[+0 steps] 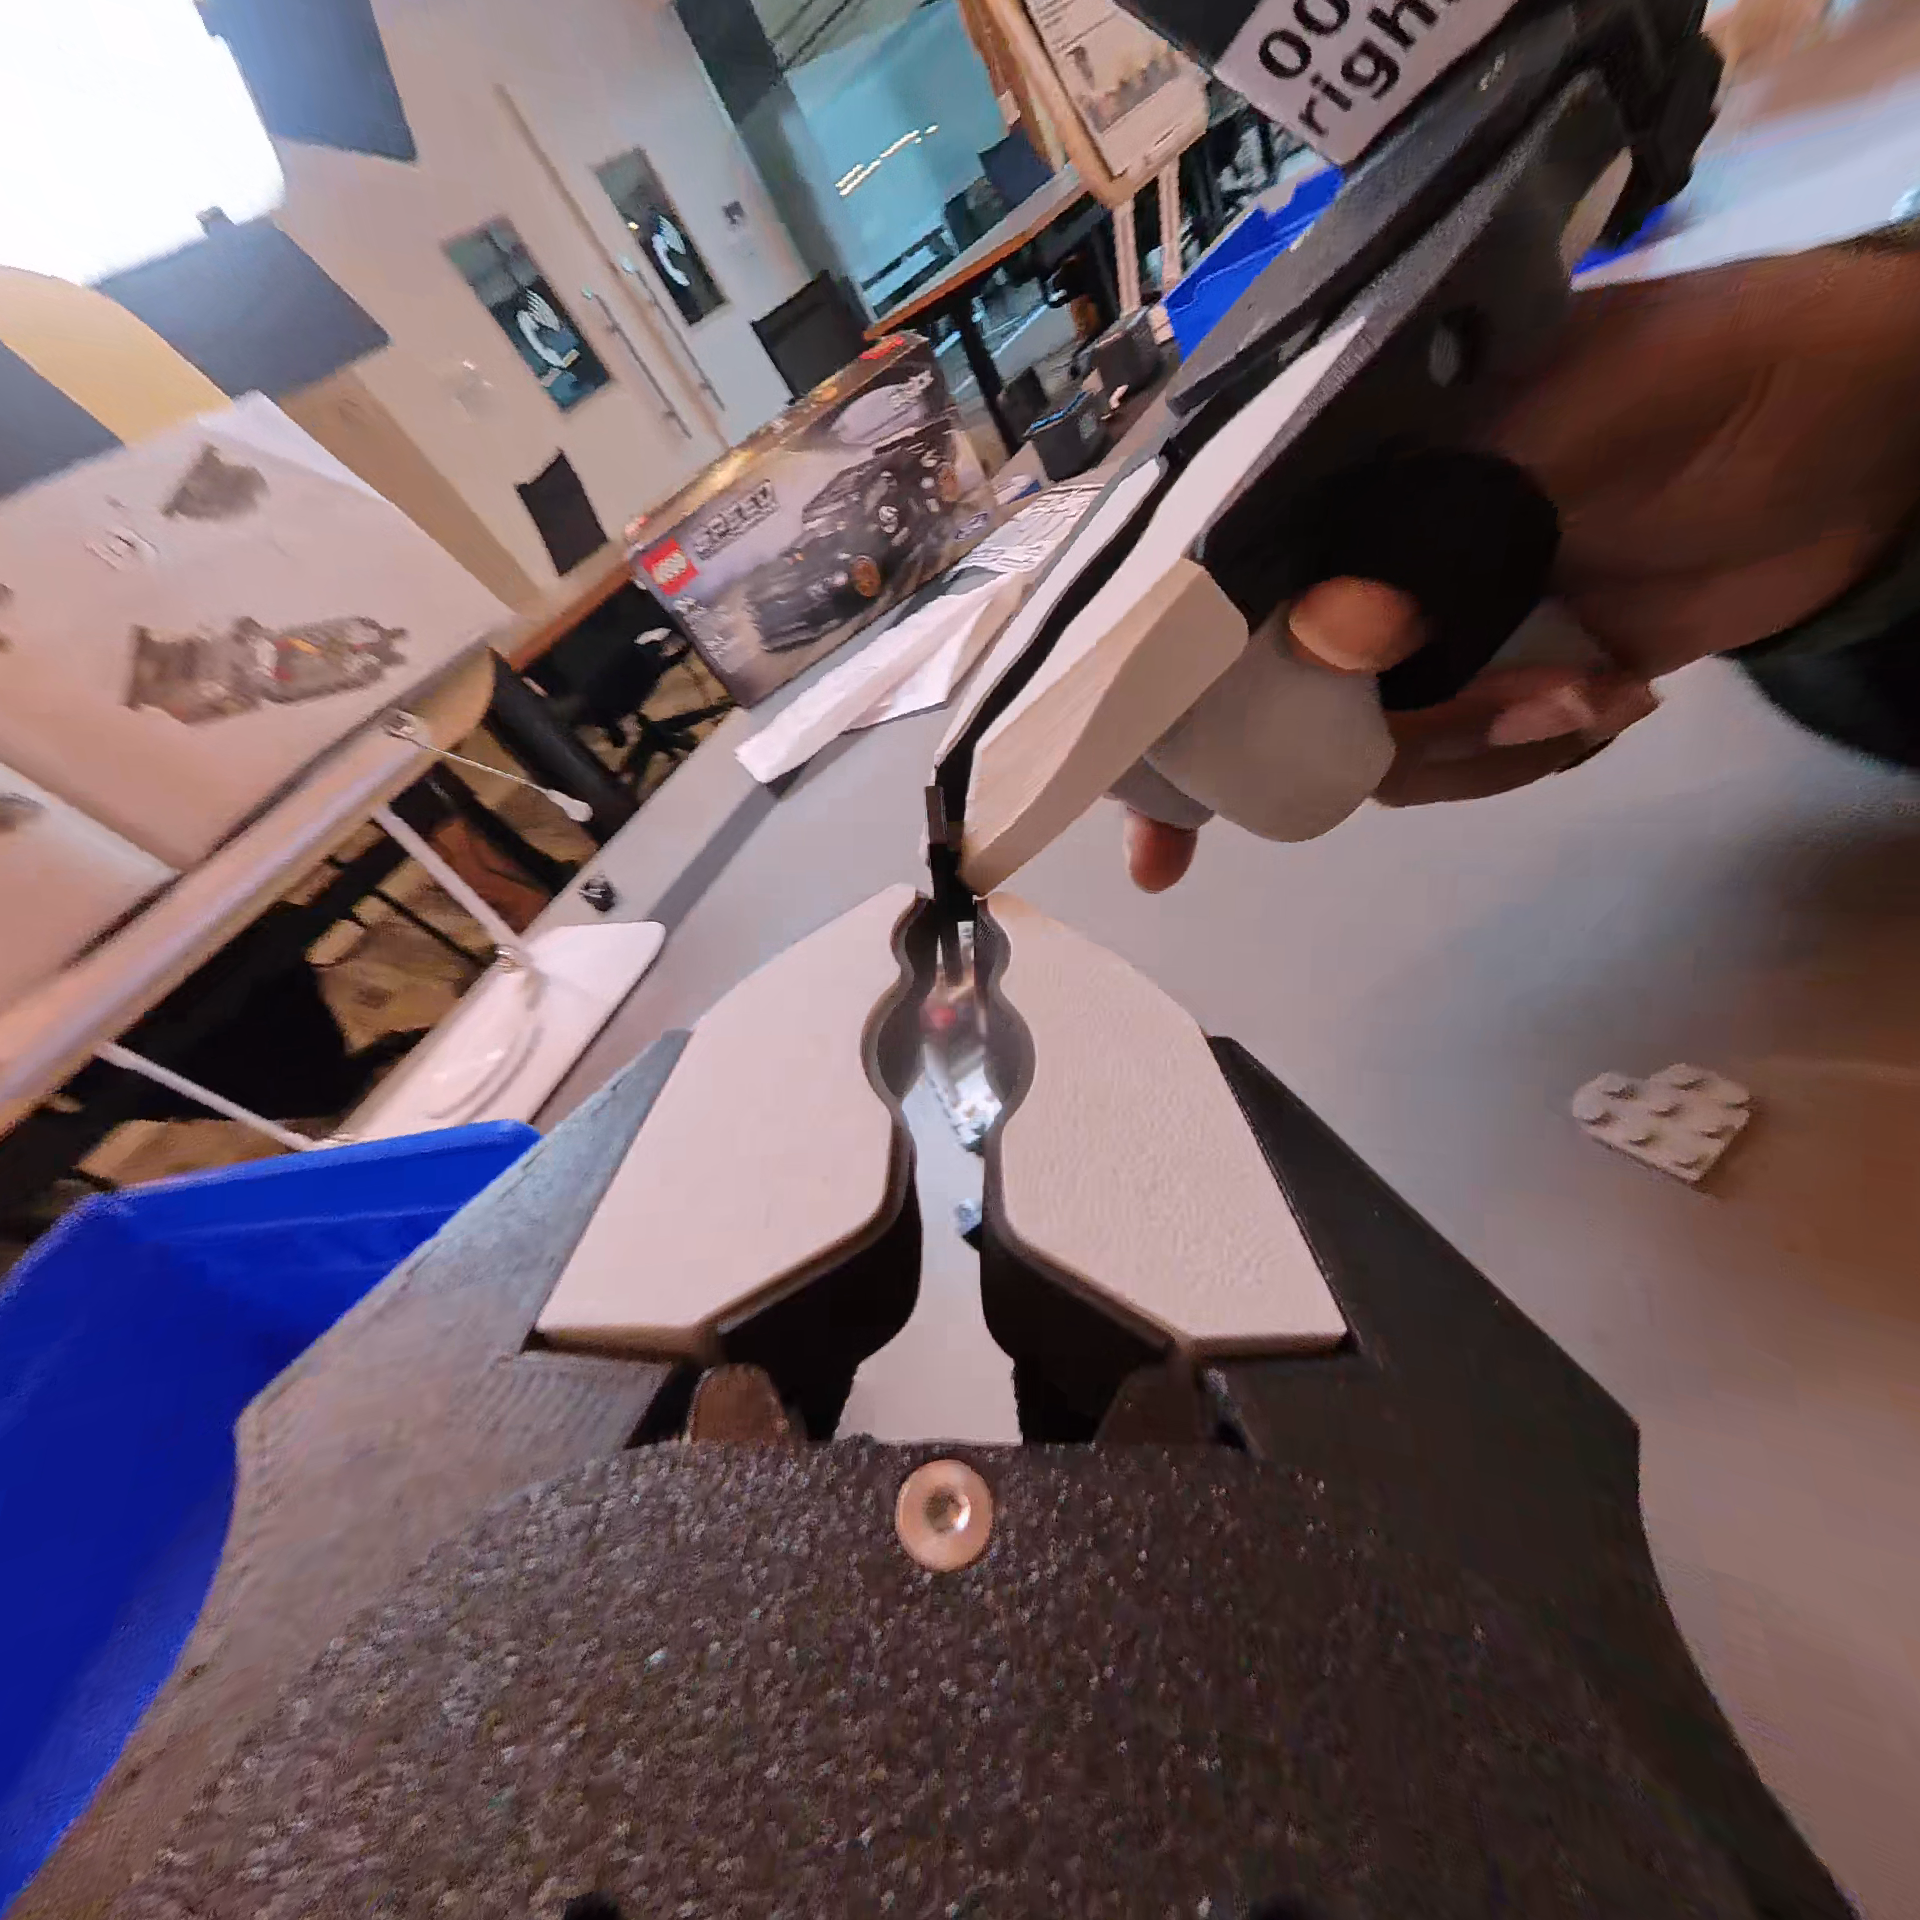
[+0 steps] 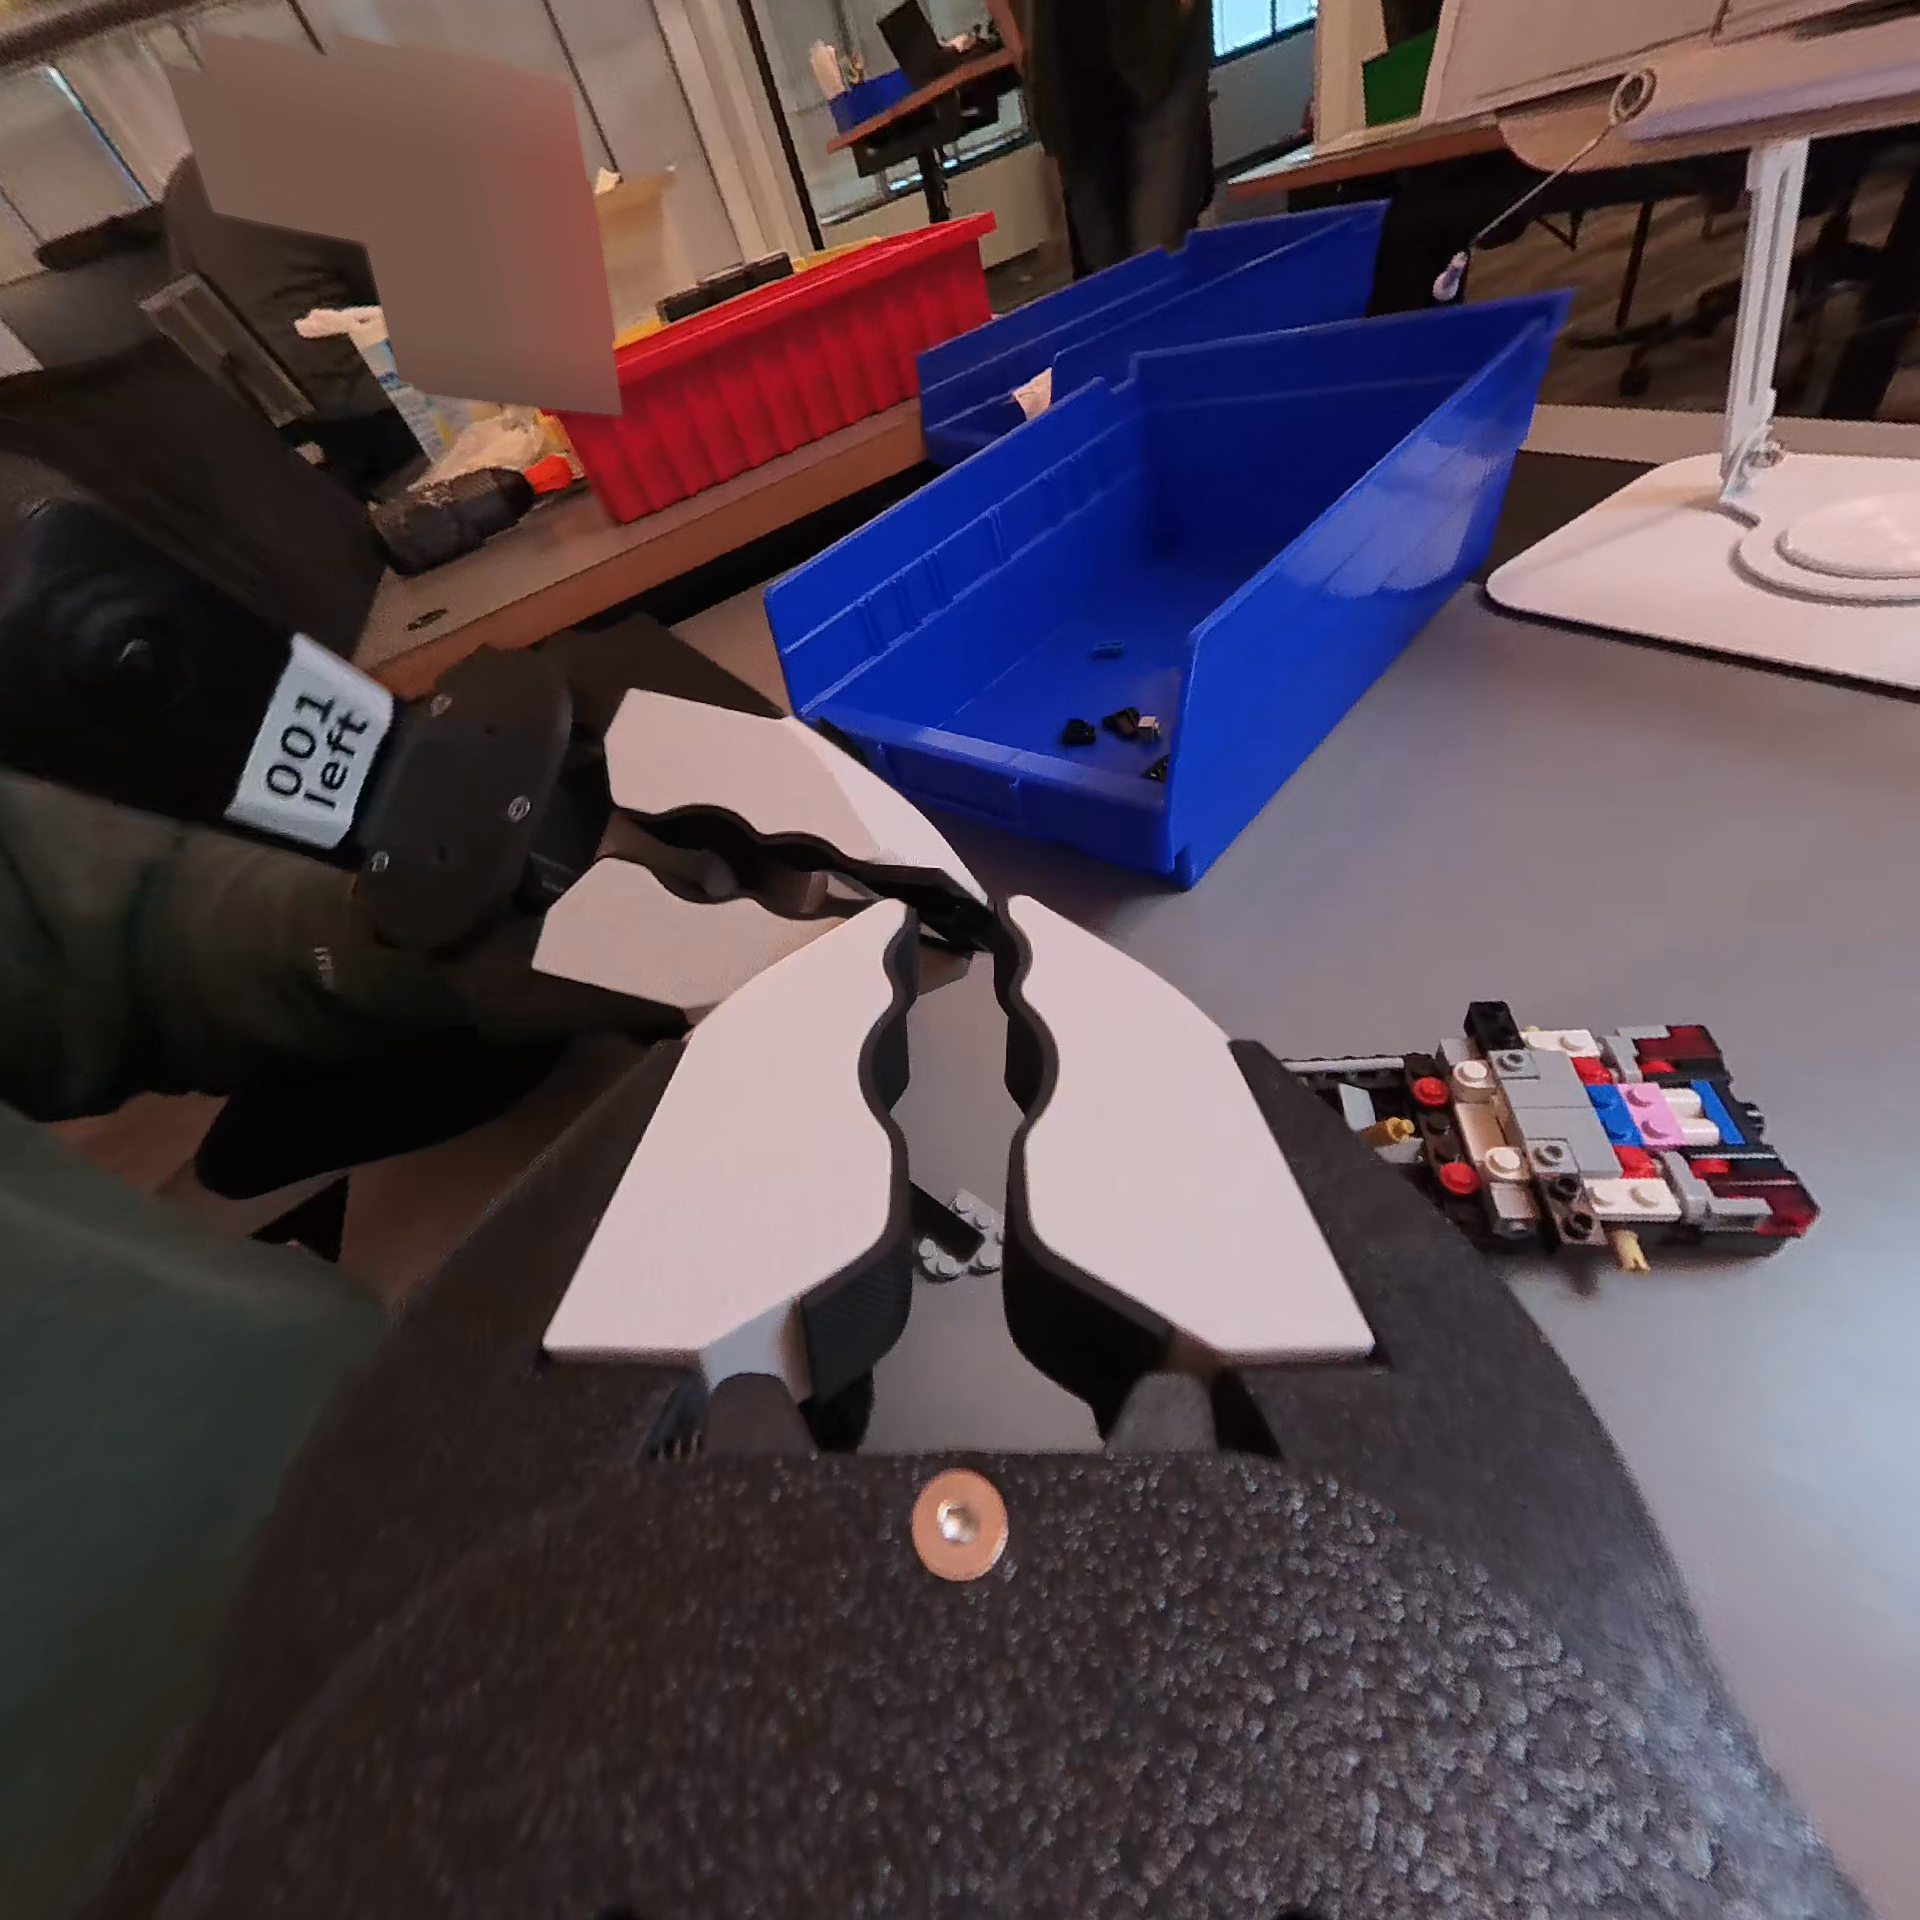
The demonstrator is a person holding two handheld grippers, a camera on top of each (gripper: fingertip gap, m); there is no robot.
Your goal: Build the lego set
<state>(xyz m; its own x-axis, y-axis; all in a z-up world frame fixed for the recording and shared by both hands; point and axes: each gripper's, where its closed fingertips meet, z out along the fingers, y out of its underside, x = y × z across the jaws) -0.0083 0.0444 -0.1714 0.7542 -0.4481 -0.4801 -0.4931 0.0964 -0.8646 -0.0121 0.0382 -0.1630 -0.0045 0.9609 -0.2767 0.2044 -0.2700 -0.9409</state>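
Note:
My left gripper [image 1: 951, 914] and my right gripper [image 2: 958, 920] meet tip to tip above the grey table [image 1: 1455, 1351]. Both are shut on one thin black piece [image 1: 940, 831], which also shows in the right wrist view [image 2: 951, 925]. In the left wrist view the right gripper [image 1: 961, 831] comes in from the upper right, held by a hand [image 1: 1714, 499]. In the right wrist view the left gripper [image 2: 961, 906] comes in from the left. A grey heart-shaped plate [image 1: 1662, 1132] lies on the table below; it also shows between the right fingers [image 2: 961, 1236].
A partly built multicoloured brick car base [image 2: 1558, 1132] lies to the right. An open blue bin [image 2: 1351, 582] with several small dark pieces stands behind, a second blue bin [image 2: 1143, 301] and a red bin [image 2: 790, 343] farther back. A white stand base [image 2: 1621, 592], a toy set box [image 1: 821, 520] and paper sheets [image 1: 883, 665] are nearby. The grippers are tip to tip, or close to it. Both grippers' tips are roughly 15 cm from the grey heart-shaped plate [image 1: 1662, 1132].

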